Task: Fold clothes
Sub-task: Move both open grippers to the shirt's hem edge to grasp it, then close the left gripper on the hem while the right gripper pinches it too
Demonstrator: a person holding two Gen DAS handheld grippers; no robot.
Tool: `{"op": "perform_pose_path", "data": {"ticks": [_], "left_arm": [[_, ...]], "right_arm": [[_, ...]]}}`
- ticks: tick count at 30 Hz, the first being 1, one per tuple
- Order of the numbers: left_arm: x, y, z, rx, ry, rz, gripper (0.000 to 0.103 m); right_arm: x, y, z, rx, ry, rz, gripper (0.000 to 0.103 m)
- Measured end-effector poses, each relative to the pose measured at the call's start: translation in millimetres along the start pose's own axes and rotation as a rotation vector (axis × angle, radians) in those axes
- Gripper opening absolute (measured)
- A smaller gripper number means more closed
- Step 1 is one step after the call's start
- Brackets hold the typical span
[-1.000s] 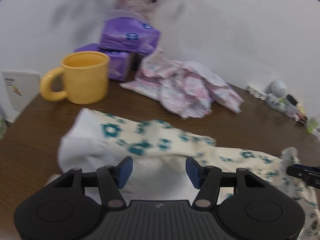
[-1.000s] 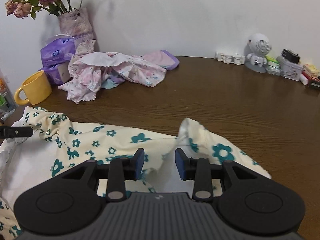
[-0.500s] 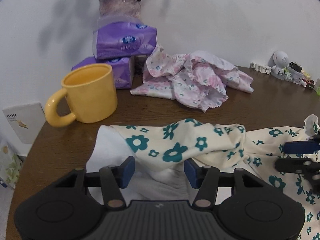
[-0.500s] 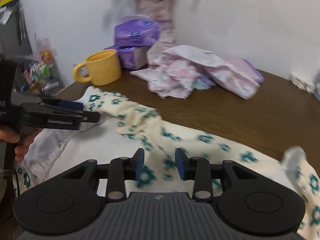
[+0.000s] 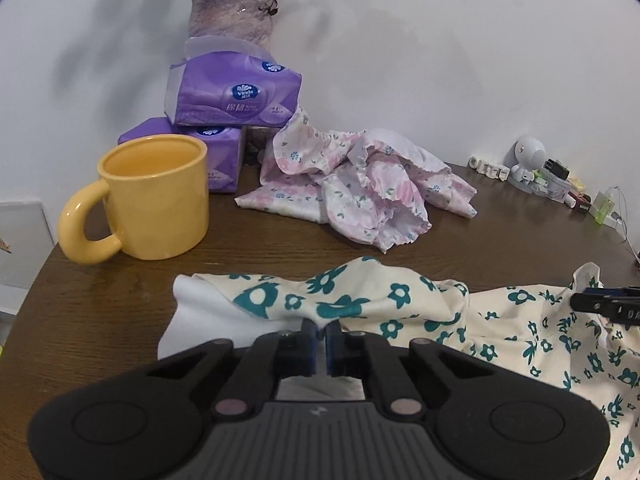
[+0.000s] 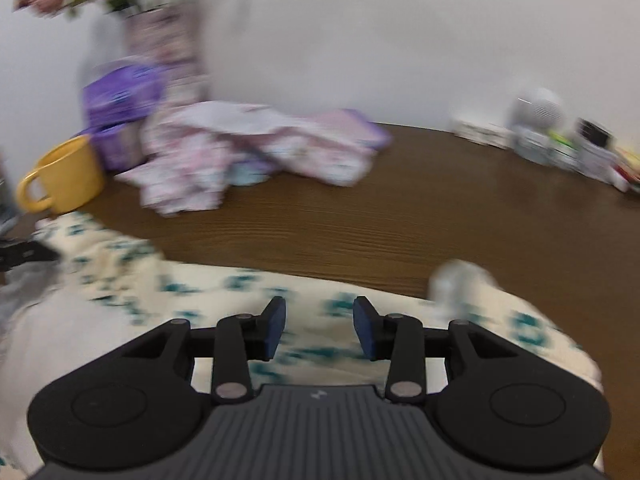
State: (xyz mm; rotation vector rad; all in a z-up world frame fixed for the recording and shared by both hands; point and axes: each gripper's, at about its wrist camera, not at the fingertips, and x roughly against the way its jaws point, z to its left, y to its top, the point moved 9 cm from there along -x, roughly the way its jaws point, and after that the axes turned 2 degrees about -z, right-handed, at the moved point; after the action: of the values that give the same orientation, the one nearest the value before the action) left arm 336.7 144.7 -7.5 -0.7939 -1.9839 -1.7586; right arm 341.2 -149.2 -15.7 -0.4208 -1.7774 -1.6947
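Pinching a raised fold of the cream garment with teal flowers (image 5: 360, 300), the left hand-held gripper (image 5: 322, 336) sits at 6 o'clock of its view with both blue pads squeezed together on the cloth. That garment spreads over the near part of the brown bench (image 5: 500, 248) from 6 toward 3 o'clock, its white inner side showing at the left, and its lower edge is hidden behind the gripper body. The right hand-held gripper (image 6: 320, 324) hovers over the same garment (image 6: 224, 292); its jaws are opening, with only cloth below and nothing pressed between the pads. In the left view only its dark tip (image 5: 608, 306) shows, cut off at 3 o'clock.

Farther off there are one yellow mug (image 5: 154, 200) at 10 o'clock, one crumpled pink floral garment (image 5: 360, 192) near the centre, and two purple tissue packs (image 5: 236, 96) stacked at 11 o'clock. One vase (image 5: 232, 20) stands behind them, its stems cut off at the top. One small white figure (image 5: 528, 158) stands at 2 o'clock among clutter too small to tell apart. The right view is blurred throughout.
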Motion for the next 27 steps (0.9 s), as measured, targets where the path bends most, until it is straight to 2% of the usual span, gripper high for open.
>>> {"op": "perform_pose_path", "data": {"ticks": [4,7,9,10,13,14,16,27], "left_arm": [[0.4,-0.4,0.3,0.009,-0.006,-0.001,0.005],[2.4,2.1,0.8,0.037,-0.018,-0.004,0.015],[3.7,5.0,1.1,0.06,-0.034,-0.013,0.028],[3.9,7.1,1.3,0.069,-0.039,-0.02,0.029],[-0.2,12.0,2.5,0.084,-0.046,-0.024,0.023],[-1.7,13.0,2.2,0.088,-0.059,-0.024,0.005],[-4.6,13.9,2.7,0.1,-0.083,-0.017,0.001],[19.2,29.0,21.2,0.104,-0.068,-0.08,0.0]], "right_arm": [[-6.1,-7.7,-30.4,-0.08,-0.018,0.022,0.039],[-15.6,-11.6,-41.1,-0.114,-0.017,0.041,0.039],[-19.2,-12.9,-44.3,-0.124,-0.036,0.041,0.039],[-20.7,-13.7,-45.6,-0.131,-0.038,0.043,0.039],[-21.9,-14.5,-46.7,-0.152,-0.027,0.036,0.038],[-21.8,-14.2,-46.2,-0.155,-0.022,0.032,0.03],[-21.2,-14.0,-44.8,-0.158,-0.007,0.027,0.006],[-13.5,-12.9,-50.0,-0.141,-0.014,-0.028,0.003]]}}
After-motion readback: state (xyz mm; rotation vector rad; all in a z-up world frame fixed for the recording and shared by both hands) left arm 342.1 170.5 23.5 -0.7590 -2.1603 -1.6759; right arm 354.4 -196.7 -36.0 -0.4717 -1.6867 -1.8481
